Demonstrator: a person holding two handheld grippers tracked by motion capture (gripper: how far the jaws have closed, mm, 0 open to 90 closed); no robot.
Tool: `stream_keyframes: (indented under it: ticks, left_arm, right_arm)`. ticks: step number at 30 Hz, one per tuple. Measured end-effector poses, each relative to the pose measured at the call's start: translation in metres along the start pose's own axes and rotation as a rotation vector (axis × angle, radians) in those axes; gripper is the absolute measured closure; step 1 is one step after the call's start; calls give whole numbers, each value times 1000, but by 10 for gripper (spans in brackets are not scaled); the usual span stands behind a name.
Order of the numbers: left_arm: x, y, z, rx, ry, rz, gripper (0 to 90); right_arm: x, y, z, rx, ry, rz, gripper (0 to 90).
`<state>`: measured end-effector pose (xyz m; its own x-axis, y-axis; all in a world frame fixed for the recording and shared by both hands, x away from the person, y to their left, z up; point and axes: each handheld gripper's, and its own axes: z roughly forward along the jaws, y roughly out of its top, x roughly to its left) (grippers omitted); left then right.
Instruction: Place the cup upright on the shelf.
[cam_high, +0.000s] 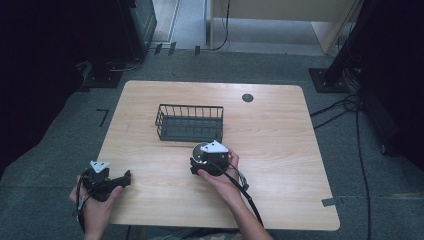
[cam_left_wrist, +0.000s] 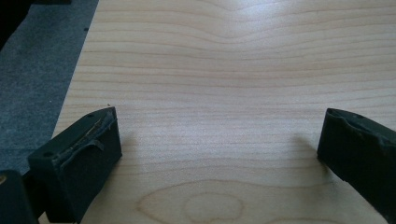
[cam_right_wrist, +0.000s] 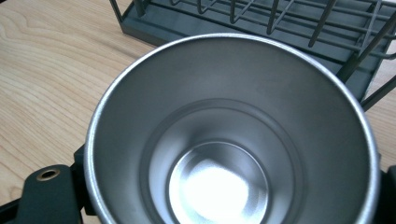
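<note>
A shiny steel cup (cam_right_wrist: 224, 140) stands upright and empty on the wooden table (cam_high: 270, 140), just in front of a dark wire basket (cam_high: 190, 122). From above, the cup (cam_high: 199, 149) shows as a small grey disc under my right gripper (cam_high: 204, 161). That gripper is shut on the cup, one black jaw pressing on each side of its wall. My left gripper (cam_high: 124, 179) rests near the table's front left corner. Its two black jaws stand wide open over bare wood (cam_left_wrist: 219, 93), with nothing between them.
The wire basket (cam_right_wrist: 280, 18) is empty and lies right behind the cup. A round dark cable port (cam_high: 247, 97) sits near the table's far edge. Grey carpet (cam_left_wrist: 32, 70) borders the table's left edge. Cables run over the floor at the right (cam_high: 360, 130).
</note>
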<state>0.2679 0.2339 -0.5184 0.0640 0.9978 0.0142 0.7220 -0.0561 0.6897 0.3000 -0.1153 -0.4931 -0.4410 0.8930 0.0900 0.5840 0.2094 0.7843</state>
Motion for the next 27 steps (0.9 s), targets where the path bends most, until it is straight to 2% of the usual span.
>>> stream_keyframes:
  ticks: [2,5,7,12,27]
  left_arm:
    - [0,0,0,0,0,0,0]
    - [0,0,0,0,0,0,0]
    - [0,0,0,0,0,0,0]
    - [0,0,0,0,0,0,0]
    - [0,0,0,-1,1,0,0]
  right_arm:
    - [-1,0,0,-3,-4,0,171]
    - [-6,6,-6,-20,16,29,173]
    - [-6,7,-8,-23,19,31,173]
    - [-6,16,-16,-33,21,10,172]
    - [-9,47,-33,-84,30,0,173]
